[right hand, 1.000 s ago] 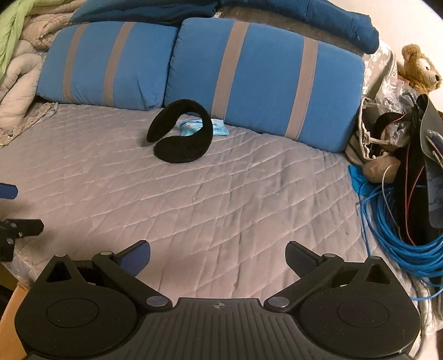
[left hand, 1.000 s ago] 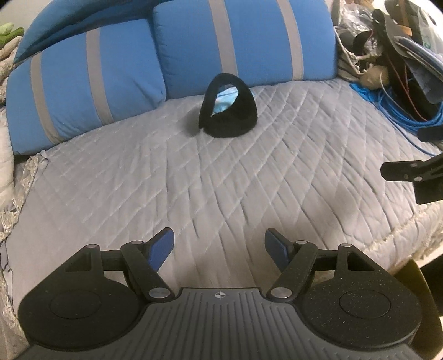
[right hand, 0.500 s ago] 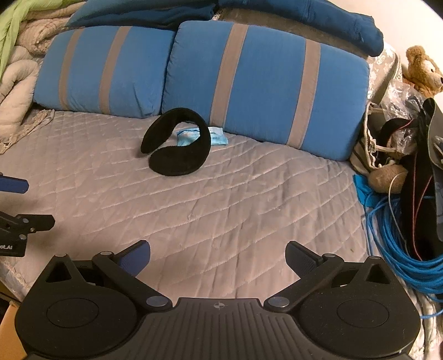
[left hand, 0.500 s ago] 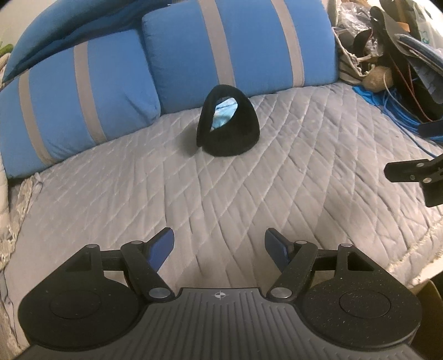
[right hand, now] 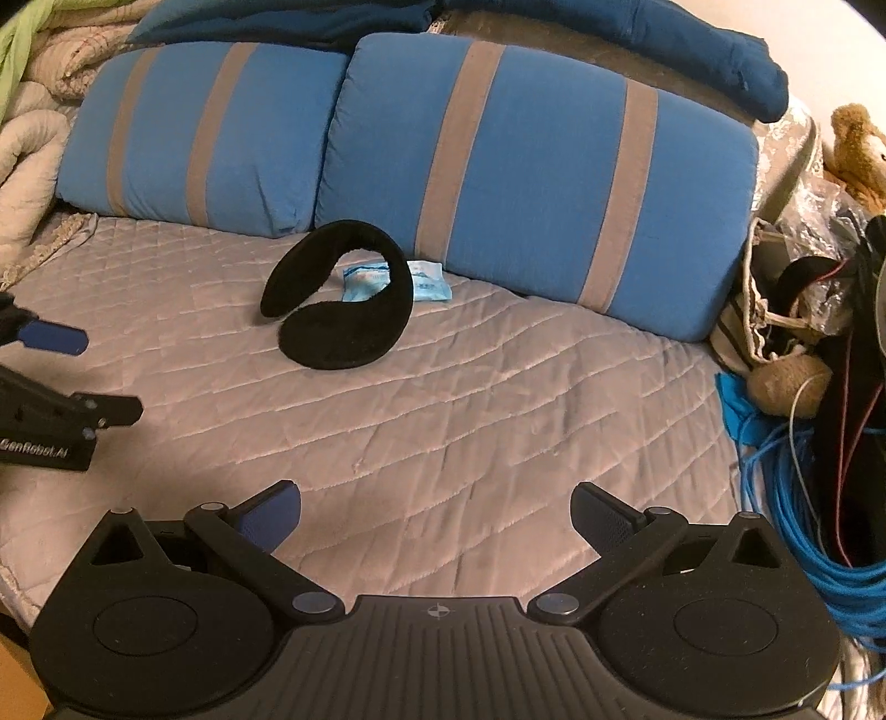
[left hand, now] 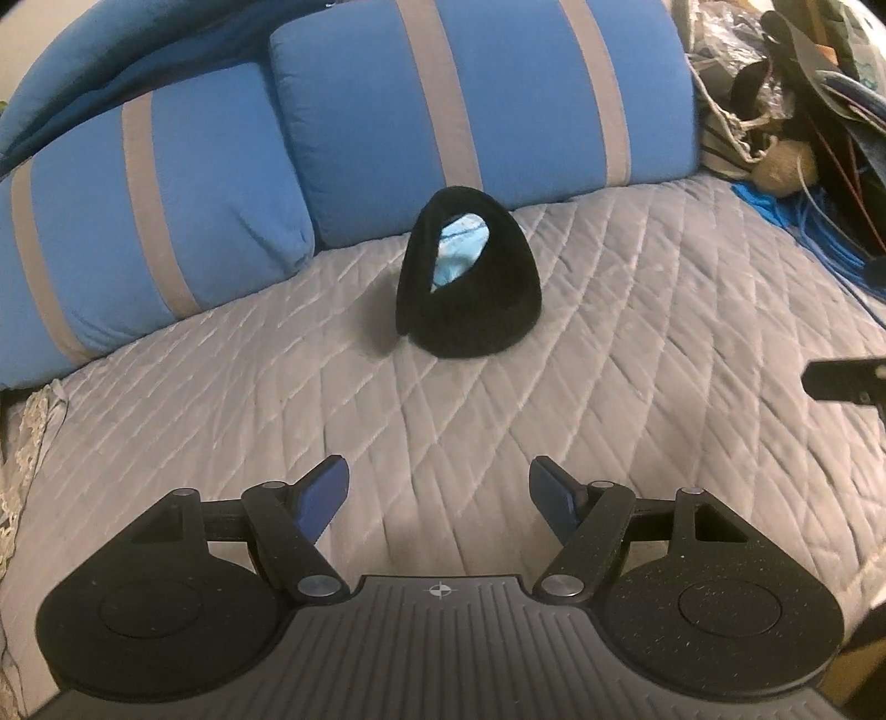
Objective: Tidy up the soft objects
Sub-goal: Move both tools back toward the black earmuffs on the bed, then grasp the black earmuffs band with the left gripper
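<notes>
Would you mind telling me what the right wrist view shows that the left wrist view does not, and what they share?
Only the right wrist view shows the teddy bear, the dark blue blanket over the pillows, the beige bedding at far left, and the right gripper, open. Only the left wrist view shows the left gripper whole, open. Both show the black ear warmer on the grey quilt, the light blue packet behind it, two striped blue pillows and blue cable.

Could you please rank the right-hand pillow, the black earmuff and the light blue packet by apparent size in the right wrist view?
1. Pillow, largest.
2. Earmuff.
3. Packet, smallest, though the earmuff partly hides it.
</notes>
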`<state>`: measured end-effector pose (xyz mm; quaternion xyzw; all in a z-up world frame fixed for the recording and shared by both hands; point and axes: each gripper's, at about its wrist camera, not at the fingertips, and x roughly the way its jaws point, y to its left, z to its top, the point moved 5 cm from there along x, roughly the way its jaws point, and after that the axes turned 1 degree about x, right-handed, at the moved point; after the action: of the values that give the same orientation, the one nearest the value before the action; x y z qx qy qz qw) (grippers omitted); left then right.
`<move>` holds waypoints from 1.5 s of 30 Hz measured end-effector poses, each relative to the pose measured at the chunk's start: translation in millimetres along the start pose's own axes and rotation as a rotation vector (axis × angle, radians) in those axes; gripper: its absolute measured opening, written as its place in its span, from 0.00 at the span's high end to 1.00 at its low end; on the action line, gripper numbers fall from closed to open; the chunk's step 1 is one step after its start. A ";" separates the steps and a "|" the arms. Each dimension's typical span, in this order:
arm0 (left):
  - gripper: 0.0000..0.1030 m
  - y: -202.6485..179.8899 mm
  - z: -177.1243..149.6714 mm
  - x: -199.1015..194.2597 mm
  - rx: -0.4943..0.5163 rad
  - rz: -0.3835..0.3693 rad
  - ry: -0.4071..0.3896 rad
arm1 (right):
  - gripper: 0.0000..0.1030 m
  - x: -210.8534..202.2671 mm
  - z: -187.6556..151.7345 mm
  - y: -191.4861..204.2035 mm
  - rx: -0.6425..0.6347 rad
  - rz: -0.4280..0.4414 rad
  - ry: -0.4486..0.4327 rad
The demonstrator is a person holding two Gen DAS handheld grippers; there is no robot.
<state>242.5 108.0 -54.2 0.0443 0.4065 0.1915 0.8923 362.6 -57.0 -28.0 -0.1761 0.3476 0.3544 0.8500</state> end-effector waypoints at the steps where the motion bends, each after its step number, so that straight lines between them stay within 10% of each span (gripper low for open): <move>1: 0.30 1.5 3.5 4.7 -0.001 0.002 0.000 | 0.00 3.1 1.3 -0.4 -0.002 0.001 0.002; 15: 0.34 13.1 46.8 78.1 -0.005 0.013 -0.049 | 0.00 44.5 24.6 -6.9 -0.055 0.004 -0.002; 25: 0.66 19.8 75.4 125.6 -0.053 0.023 -0.084 | 0.00 79.9 36.8 -12.0 -0.014 0.020 0.036; 31: 0.68 21.0 81.8 145.0 -0.053 0.024 -0.083 | 0.00 85.4 43.8 -7.7 -0.013 0.028 0.028; 34: 0.89 18.2 82.4 151.3 -0.053 0.028 -0.074 | 0.00 88.6 45.4 -7.0 -0.004 0.027 0.034; 45: 0.91 55.6 82.4 129.8 -0.194 0.029 -0.045 | 0.00 112.6 51.8 1.7 0.020 0.044 0.012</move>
<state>364.1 214.7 -78.2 -0.0319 0.3654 0.2419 0.8983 442.7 26.5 -72.6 -0.1620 0.3601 0.3686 0.8416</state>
